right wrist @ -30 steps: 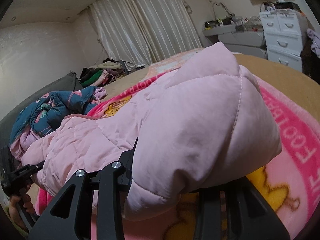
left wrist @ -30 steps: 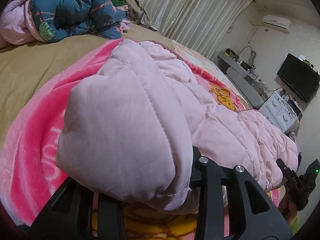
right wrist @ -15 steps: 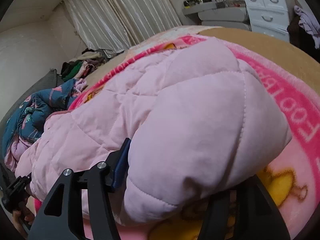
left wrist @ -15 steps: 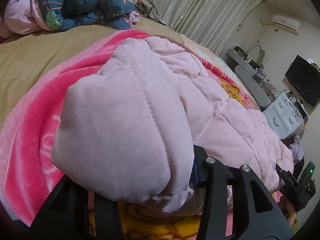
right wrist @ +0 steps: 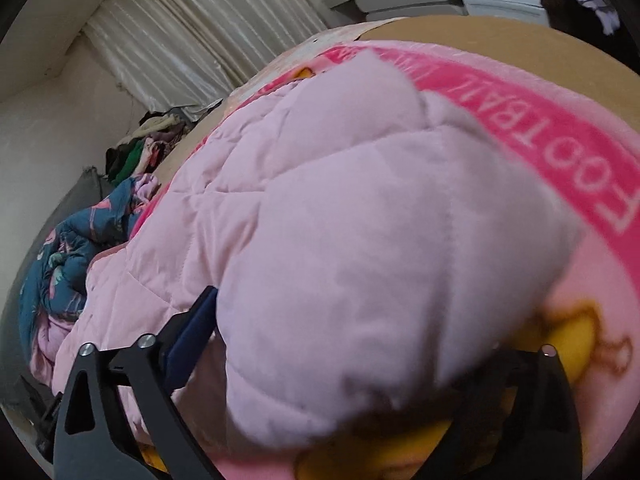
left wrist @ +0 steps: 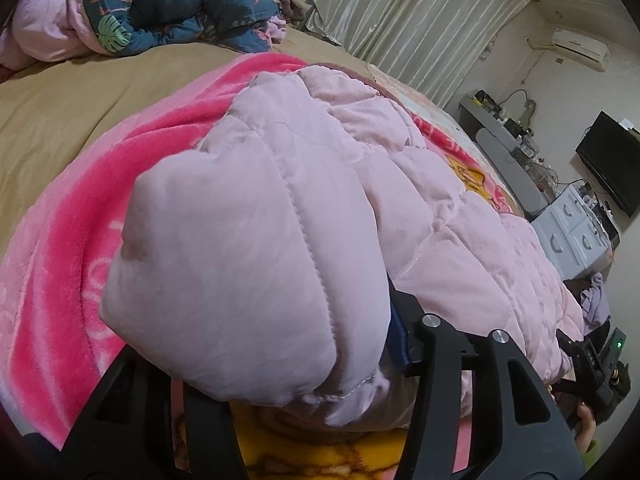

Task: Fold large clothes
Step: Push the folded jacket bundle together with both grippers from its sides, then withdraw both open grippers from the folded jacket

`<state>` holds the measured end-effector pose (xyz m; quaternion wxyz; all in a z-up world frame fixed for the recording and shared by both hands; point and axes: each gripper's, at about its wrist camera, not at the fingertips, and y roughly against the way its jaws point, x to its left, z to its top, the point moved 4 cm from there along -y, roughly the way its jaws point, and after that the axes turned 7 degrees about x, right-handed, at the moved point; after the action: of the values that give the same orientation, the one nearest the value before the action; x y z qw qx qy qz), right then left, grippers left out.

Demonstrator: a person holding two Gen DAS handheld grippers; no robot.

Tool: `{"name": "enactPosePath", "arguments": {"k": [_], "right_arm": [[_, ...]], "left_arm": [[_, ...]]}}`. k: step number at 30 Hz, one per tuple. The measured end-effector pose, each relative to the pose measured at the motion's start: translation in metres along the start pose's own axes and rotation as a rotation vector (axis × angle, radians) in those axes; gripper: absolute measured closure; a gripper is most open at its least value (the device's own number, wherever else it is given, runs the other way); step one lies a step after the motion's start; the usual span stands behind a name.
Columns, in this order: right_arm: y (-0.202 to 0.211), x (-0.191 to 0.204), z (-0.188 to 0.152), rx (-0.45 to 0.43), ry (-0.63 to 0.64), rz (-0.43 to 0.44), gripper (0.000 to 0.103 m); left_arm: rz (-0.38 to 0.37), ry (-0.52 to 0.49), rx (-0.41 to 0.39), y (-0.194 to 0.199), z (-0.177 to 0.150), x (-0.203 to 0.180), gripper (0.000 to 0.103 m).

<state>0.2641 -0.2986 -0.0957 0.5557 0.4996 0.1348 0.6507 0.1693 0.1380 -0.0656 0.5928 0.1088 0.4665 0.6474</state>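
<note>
Both grippers have just been opening. Compared with 1 second earlier, the right gripper (right wrist: pixel 332 364) has its jaws spread far wider, its blue-padded left finger (right wrist: pixel 192 336) now clear of the cloth, though a puffy fold of the pink quilted coat (right wrist: pixel 360 240) bulges between the 2 fingers. The left gripper (left wrist: pixel 280 360) has parted less; a thick end of the same coat fills the gap between its 2 fingers, and its blue pad (left wrist: pixel 398 332) sits against the fabric, so I cannot tell whether it still pinches or merely touches.

Counted: 1 pink coat, 2 grippers, 1 pink fleece blanket (left wrist: pixel 80 240) with white lettering and a yellow cartoon print, 1 tan bedsheet (left wrist: pixel 80 100), 1 dark blue patterned quilt (left wrist: pixel 160 12) bunched at the head of the bed, 1 pile of mixed clothes (right wrist: pixel 140 148) near the curtains (left wrist: pixel 400 20), 1 white drawer unit (left wrist: pixel 576 236), 1 dark television (left wrist: pixel 612 164), 1 wall air conditioner (left wrist: pixel 580 42).

Pale pink and padded, the coat is stitched in large quilted squares. It lies across the pink blanket on the bed, doubled over into a long thick roll, its 2 rounded ends at the 2 grippers. From the left wrist view, the right gripper's body and a fingertip of the person's hand (left wrist: pixel 586 416) show at the coat's far end.
</note>
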Motion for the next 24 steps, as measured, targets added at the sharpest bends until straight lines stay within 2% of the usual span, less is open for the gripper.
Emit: {"name": "enactPosePath", "arguments": {"k": [4,9,15,20,24], "right_arm": [[0.011,-0.006,-0.003,-0.024,-0.013,-0.026,0.004],[0.016,-0.009,-0.010,-0.037,-0.005,-0.079,0.004],[0.029,-0.007,-0.017,-0.075,0.070,-0.154,0.004],[0.044,-0.004,-0.024,-0.115,0.107,-0.172,0.004],[0.062,-0.004,-0.030,-0.162,0.132,-0.171,0.004]], "left_arm": [[-0.003,0.003,0.005,0.001,0.000,0.001,0.057],[0.005,0.005,0.013,0.004,0.000,0.005,0.047],[0.032,0.005,0.015,0.015,-0.003,0.011,0.028],[0.053,0.008,0.008,0.030,-0.007,0.016,0.009],[0.068,0.006,-0.019,0.044,-0.009,0.021,0.009]]}}
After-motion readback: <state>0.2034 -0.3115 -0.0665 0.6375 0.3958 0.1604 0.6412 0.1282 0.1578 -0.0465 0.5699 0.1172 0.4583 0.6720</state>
